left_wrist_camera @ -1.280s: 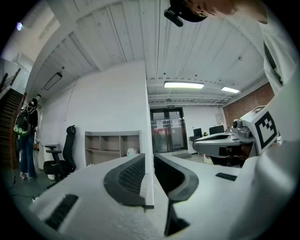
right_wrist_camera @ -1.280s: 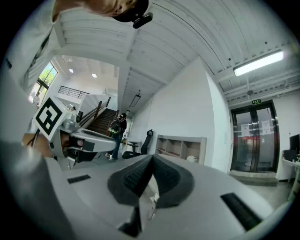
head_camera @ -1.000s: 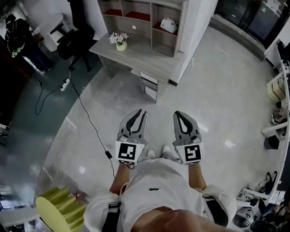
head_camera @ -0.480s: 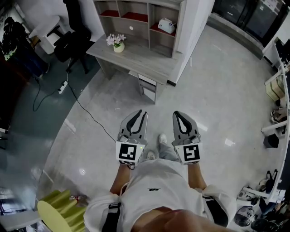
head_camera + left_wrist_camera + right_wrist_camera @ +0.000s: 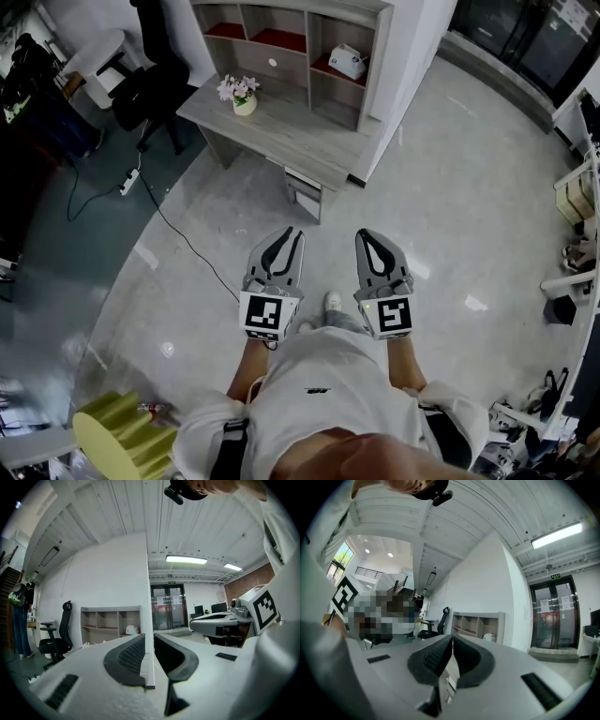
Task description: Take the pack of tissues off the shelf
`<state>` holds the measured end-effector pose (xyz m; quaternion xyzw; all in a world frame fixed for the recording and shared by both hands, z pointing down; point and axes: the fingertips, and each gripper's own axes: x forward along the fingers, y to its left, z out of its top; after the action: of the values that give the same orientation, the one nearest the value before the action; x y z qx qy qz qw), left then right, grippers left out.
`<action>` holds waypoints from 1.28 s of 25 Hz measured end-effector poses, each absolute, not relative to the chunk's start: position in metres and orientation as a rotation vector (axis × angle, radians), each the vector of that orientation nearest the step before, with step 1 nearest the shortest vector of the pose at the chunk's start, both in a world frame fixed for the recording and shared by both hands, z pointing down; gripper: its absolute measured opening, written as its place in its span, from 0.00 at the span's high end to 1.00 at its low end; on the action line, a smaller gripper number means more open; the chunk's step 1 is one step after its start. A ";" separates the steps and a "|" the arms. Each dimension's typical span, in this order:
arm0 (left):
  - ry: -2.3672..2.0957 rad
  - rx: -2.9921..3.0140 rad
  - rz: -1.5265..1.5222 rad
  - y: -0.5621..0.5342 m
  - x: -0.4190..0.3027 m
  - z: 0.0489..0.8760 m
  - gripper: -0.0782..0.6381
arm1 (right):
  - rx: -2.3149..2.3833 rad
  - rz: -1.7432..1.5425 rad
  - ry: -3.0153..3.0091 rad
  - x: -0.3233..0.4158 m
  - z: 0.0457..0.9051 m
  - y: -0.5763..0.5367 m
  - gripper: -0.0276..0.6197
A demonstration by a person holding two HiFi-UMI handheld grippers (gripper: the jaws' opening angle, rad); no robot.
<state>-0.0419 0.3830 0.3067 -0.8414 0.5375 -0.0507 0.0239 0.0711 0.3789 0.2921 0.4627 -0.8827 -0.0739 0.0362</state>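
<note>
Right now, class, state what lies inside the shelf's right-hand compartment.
A white pack of tissues lies in that compartment of the shelf, on its red base. Whatever is behind the pack is hidden by it.

I see open floor (image 5: pixel 441 197) between me and the far desk (image 5: pixel 300 122), with free passage. A flower vase (image 5: pixel 242 97) stands on the desk's left end. The shelf (image 5: pixel 314 21) rises behind, a white wall (image 5: pixel 401 56) tight against its right side.

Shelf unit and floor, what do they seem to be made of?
Shelf unit: probably grey wood-grain laminate board with a matte finish; streaky grain shows on its desk top.
Floor: pale polished stone or tile, hard to say which; it is glossy, with bright light reflections on it.
</note>
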 end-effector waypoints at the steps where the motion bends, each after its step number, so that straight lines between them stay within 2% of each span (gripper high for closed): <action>1: 1.670 -2.602 -0.160 0.375 -0.040 0.308 0.83 | 1.415 -0.226 -2.714 0.072 0.292 0.371 0.92; 18: 1.751 -2.564 -0.188 0.283 -0.001 0.311 0.83 | 1.315 -0.206 -2.759 0.109 0.300 0.272 0.92; 32: 1.748 -2.566 -0.194 0.216 -0.003 0.313 0.83 | 1.302 -0.206 -2.757 0.105 0.302 0.206 0.92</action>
<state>-0.0029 0.2157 0.3126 -0.8247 0.5619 -0.0622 0.0152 0.1050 0.2058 0.3022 0.4258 -0.9013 -0.0672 0.0430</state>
